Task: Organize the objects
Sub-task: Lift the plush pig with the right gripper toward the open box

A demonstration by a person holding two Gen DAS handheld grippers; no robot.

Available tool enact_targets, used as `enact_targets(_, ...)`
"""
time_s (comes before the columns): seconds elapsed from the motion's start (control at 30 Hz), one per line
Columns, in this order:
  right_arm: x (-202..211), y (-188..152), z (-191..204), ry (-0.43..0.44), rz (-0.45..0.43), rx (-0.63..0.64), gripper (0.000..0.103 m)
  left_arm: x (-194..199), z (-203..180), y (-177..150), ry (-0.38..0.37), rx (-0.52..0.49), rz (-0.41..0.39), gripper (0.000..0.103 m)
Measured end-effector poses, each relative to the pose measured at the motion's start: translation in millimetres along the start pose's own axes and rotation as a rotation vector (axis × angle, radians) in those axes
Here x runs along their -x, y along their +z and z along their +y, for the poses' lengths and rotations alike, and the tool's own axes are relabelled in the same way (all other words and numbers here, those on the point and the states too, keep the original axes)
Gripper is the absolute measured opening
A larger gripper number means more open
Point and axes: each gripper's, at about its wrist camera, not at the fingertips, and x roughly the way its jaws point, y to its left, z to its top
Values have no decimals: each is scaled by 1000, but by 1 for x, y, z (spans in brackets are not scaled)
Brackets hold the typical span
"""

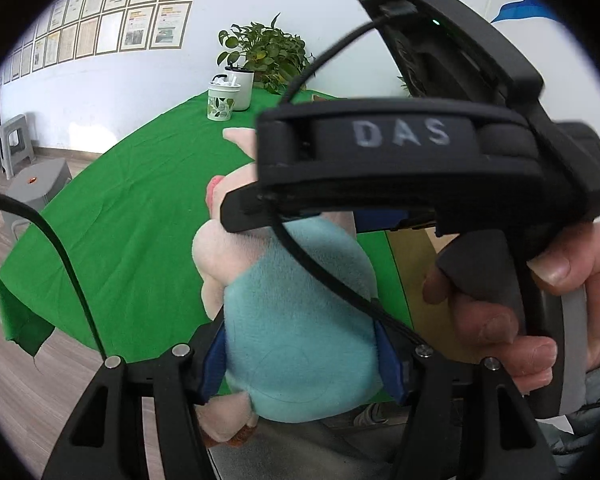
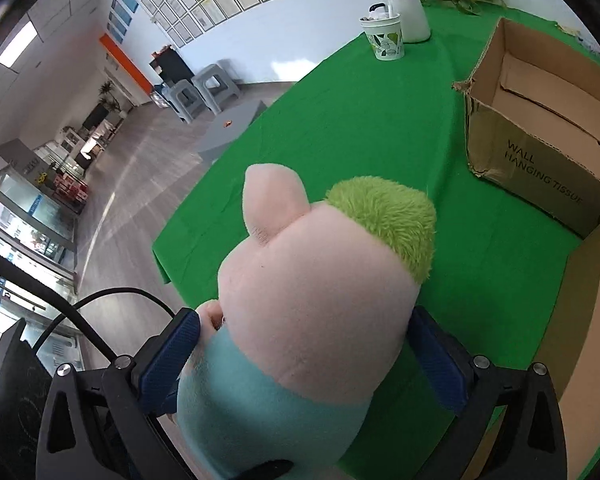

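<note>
A plush pig toy [image 1: 296, 320] with pink skin, a light blue body and a green tuft fills both views; it also shows in the right wrist view [image 2: 316, 304]. My left gripper [image 1: 300, 356] is shut on its blue body, with the blue pads pressed on both sides. My right gripper [image 2: 312, 360] is shut on the same toy near the neck. In the left wrist view the right gripper's black body [image 1: 420, 168] crosses over the toy's head, held by a hand [image 1: 512, 320]. The toy is held above the near edge of the green table [image 2: 360, 120].
An open cardboard box [image 2: 540, 128] printed "WALL HANGING TISSUE" stands on the table at the right. A leaf-patterned cup [image 2: 386, 40], a white canister [image 2: 410, 16] and a potted plant [image 1: 268, 52] stand at the far end. Grey stools [image 1: 40, 184] stand on the floor at left.
</note>
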Motion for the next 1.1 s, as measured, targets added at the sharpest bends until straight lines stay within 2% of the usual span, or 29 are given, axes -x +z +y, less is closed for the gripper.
enact_targets(0.13, -7, 6, 11, -61, 17, -7, 102, 0, -3, -1, 10, 4, -4, 60)
enact_targets(0.23, -7, 6, 11, -71, 5, -7, 97, 1, -9, -1, 28, -18, -9, 58)
enact_targets(0.27, -8, 6, 12, -68, -2, -10, 93, 1, -12, -1, 36, -30, -10, 57)
enact_targets(0.3, -9, 5, 9, -72, -13, -15, 83, 2, -15, 1, 45, -39, -10, 57)
enact_targets(0.37, -5, 3, 2, -68, -26, -21, 79, 4, -24, 5, 56, -58, -14, 56)
enact_targets(0.43, 6, 1, 0, -56, -62, -25, 77, 8, -35, 11, 64, -94, -35, 56)
enact_targets(0.53, 41, -2, -10, -50, -162, -33, 74, 14, -61, 29, 60, -183, -78, 56)
enact_targets(0.67, 104, 11, -25, -89, -325, -58, 72, 23, -109, 73, -3, -322, -164, 56)
enact_targets(0.8, 196, 35, -35, -187, -513, -54, 72, 42, -160, 129, -98, -423, -284, 56)
enact_targets(0.9, 262, 54, -30, -278, -629, -30, 72, 55, -193, 174, -156, -470, -346, 56)
enact_targets(1.0, 311, 87, -34, -337, -683, -26, 72, 45, -213, 233, -168, -493, -331, 56)
enact_targets(1.07, 328, 121, -44, -339, -685, -48, 72, 33, -221, 269, -141, -498, -298, 56)
enact_targets(1.1, 342, 133, -51, -325, -675, -60, 72, 16, -225, 286, -129, -498, -285, 56)
